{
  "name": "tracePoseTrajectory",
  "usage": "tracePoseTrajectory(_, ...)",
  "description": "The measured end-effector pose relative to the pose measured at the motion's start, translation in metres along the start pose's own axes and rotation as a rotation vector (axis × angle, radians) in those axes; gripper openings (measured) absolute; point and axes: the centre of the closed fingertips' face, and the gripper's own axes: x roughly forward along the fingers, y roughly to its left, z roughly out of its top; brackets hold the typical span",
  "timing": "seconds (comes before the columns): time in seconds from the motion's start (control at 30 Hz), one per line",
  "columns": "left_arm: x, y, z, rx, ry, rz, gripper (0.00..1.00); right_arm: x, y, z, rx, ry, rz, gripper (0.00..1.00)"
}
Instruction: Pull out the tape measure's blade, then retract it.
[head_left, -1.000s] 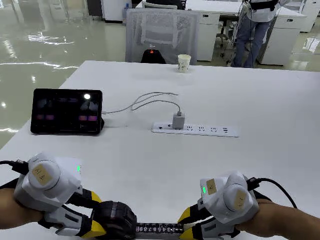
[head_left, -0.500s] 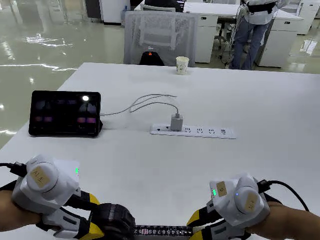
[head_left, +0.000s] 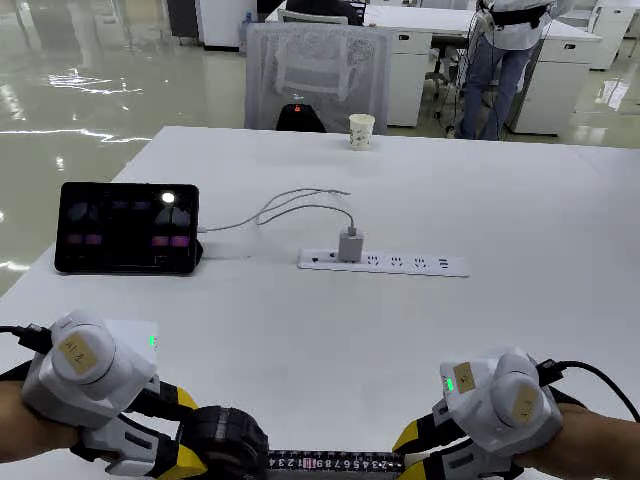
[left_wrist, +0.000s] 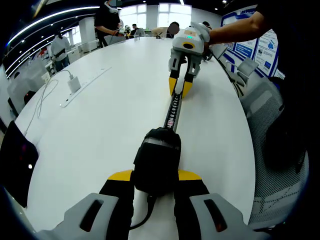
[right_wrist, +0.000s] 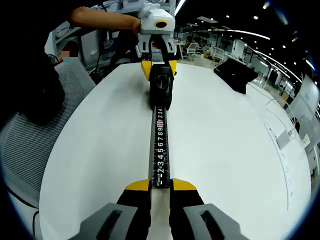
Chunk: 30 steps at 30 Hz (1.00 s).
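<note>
Black tape measure case (head_left: 225, 440) sits on the white surface (head_left: 330, 340), clamped in the left gripper (left_wrist: 156, 176). Pinching the blade (right_wrist: 159, 145) by its tip, the right gripper (right_wrist: 160, 186) stands farther from the case than a second ago, baring more numerals. Pull-out is underway; the next move calls for a straight draw, then easing the blade back.

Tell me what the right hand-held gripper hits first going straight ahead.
Probably the tape measure case, in the left hand-held gripper, at the blade's far end.
</note>
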Motion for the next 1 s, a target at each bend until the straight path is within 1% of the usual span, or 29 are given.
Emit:
tracePoseTrajectory(0.23,0.0,0.0,0.0,-0.003,0.0,0.0,0.25,-0.008,0.0,-0.01,0.013,0.01,-0.01,0.09)
tracePoseTrajectory(0.57,0.0,0.0,0.0,-0.005,0.0,-0.001,0.25,-0.015,0.001,-0.018,0.025,0.019,-0.015,0.09)
tracePoseTrajectory(1.0,0.0,-0.002,0.001,-0.007,0.002,-0.003,0.25,-0.028,0.001,-0.034,0.036,0.037,-0.027,0.09)
